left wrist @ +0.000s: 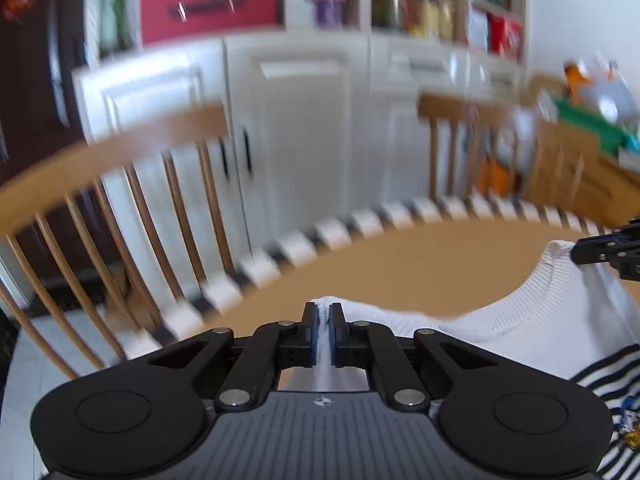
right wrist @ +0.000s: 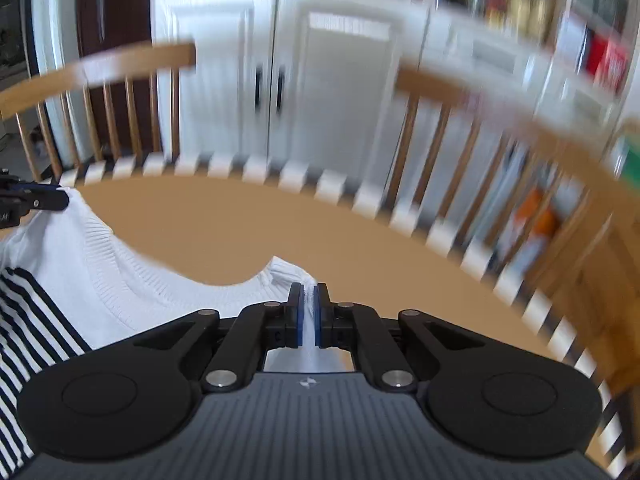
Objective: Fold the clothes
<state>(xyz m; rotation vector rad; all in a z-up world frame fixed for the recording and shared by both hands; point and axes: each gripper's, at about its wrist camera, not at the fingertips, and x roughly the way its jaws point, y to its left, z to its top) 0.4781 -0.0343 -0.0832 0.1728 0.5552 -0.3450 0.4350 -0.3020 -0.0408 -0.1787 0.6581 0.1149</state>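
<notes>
A sweater (left wrist: 560, 320) with a white ribbed collar and navy-and-white striped body is held up over the tan table (left wrist: 400, 264). My left gripper (left wrist: 323, 312) is shut on the collar's left shoulder edge. My right gripper (right wrist: 308, 292) is shut on the collar's right shoulder edge. The sweater (right wrist: 100, 280) hangs between them, its neckline sagging. Each gripper shows in the other's view: the right gripper (left wrist: 592, 252) at the right edge, the left gripper (right wrist: 44, 200) at the left edge. A coloured patch (left wrist: 628, 428) sits on the stripes.
The table (right wrist: 360, 240) has a black-and-white striped rim. Two wooden spindle-back chairs (left wrist: 120, 200) (left wrist: 460, 140) stand beyond it. White cabinets (left wrist: 300, 120) and cluttered shelves (left wrist: 420, 8) are behind. A wooden sideboard (left wrist: 580, 176) with clutter is at the right.
</notes>
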